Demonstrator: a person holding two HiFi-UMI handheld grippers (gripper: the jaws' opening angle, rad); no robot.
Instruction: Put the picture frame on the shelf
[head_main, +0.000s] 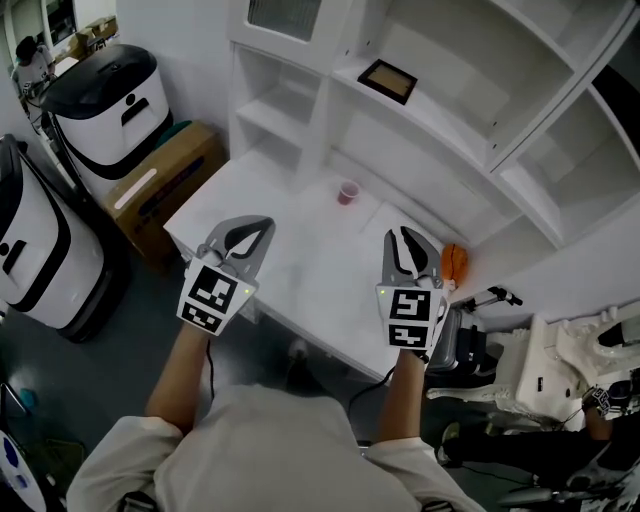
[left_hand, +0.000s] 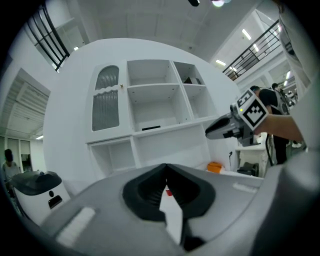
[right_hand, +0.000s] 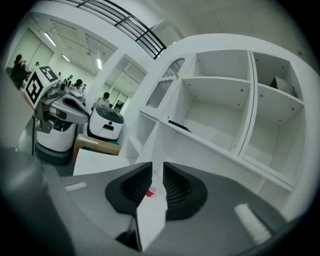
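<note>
**Picture frame (head_main: 388, 81) flat on far shelf (head_main: 445, 122)**

Above the near part of the white table (head_main: 290, 275): left gripper (head_main: 264, 226) closed tip to tip, right gripper (head_main: 399, 234) a narrow slit apart, nothing clamped in either. Farther along the table, a pink cup (head_main: 347, 192).

Shelf (head_main: 440, 118) matt white, probably painted wood; table (head_main: 290, 255) smooth.

left hand-held gripper (head_main: 266, 224) shut; right hand-held gripper (head_main: 401, 233) ajar
</note>
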